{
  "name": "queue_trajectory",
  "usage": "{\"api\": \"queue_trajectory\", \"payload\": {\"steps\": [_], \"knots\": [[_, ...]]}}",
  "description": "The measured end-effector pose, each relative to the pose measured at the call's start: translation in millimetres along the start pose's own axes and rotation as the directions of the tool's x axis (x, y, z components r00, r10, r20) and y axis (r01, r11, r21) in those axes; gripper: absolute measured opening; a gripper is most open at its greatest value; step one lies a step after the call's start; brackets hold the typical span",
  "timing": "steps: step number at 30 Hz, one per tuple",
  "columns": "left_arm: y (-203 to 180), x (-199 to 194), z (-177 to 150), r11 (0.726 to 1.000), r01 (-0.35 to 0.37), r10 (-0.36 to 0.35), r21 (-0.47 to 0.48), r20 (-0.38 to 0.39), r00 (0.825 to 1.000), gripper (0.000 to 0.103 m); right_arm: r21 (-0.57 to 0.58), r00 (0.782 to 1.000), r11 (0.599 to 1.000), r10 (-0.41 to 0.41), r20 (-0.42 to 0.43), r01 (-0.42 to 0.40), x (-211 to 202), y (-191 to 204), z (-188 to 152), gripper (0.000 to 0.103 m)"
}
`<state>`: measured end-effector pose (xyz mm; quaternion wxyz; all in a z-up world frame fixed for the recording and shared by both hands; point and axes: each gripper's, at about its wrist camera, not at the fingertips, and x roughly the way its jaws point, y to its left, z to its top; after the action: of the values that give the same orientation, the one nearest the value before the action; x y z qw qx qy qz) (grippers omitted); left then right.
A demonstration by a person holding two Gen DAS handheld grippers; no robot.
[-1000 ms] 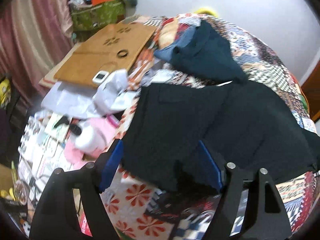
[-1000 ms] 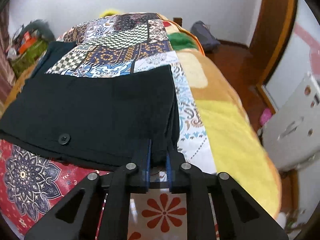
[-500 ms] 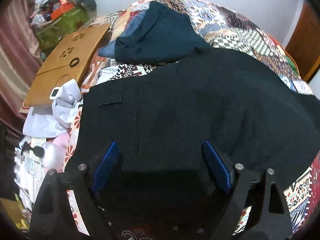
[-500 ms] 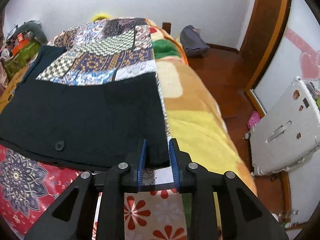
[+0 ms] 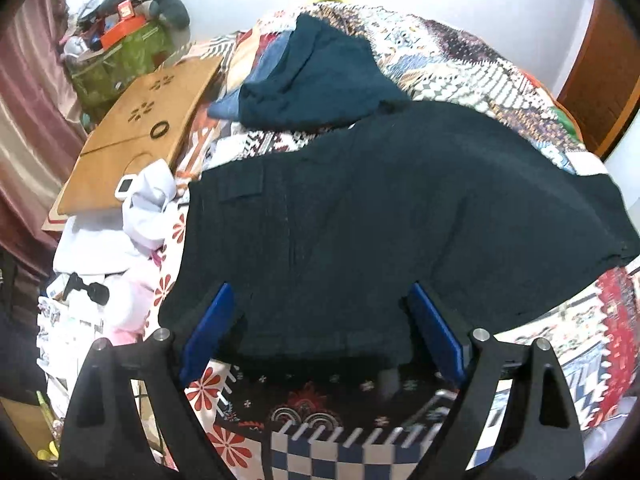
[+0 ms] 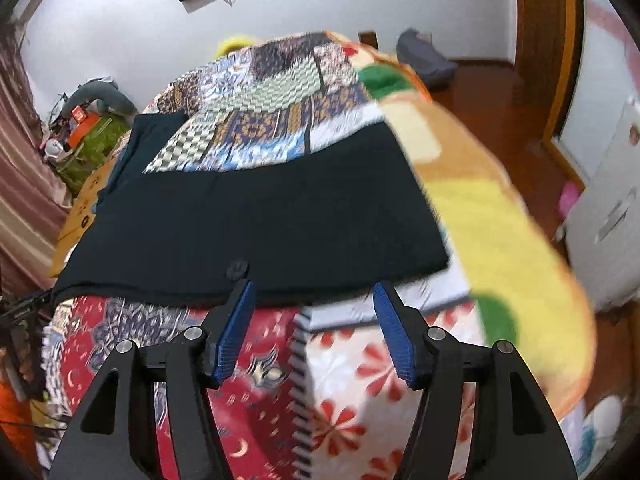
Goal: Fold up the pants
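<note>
A patchwork bedspread (image 6: 280, 92) covers the bed; the black pants (image 5: 380, 216) lie flat across it, folded, near edge toward both grippers. Beyond them sits a dark teal garment (image 5: 320, 80). Left gripper (image 5: 320, 332) and right gripper (image 6: 312, 320) both have jaws spread, holding nothing

White walls (image 6: 320, 8), wooden floor (image 6: 500, 92), perhaps a curtain (image 5: 24, 92) at left.
</note>
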<state>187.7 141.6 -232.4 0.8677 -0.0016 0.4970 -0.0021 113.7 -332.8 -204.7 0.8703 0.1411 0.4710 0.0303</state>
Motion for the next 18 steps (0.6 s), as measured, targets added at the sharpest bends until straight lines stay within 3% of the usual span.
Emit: {"api": "queue_trajectory", "payload": {"steps": [4, 13, 18], "knots": [[-12, -2, 19, 1.0, 0.024, -0.024, -0.01, 0.008, 1.0, 0.093, 0.05, 1.0, 0.999, 0.02, -0.02, -0.019, 10, -7, -8, 0.058], [-88, 36, 52, 0.991, 0.097, -0.093, 0.095, -0.047, 0.995, 0.093, 0.169, 0.995, 0.981, 0.093, 0.034, -0.097, 18, -33, 6, 0.058], [-122, 54, 72, 0.977, 0.177, -0.166, 0.118, -0.094, 0.982, 0.095, 0.123, 0.996, 0.99, 0.067, 0.056, -0.073, 23, -32, 17, 0.052]]}}
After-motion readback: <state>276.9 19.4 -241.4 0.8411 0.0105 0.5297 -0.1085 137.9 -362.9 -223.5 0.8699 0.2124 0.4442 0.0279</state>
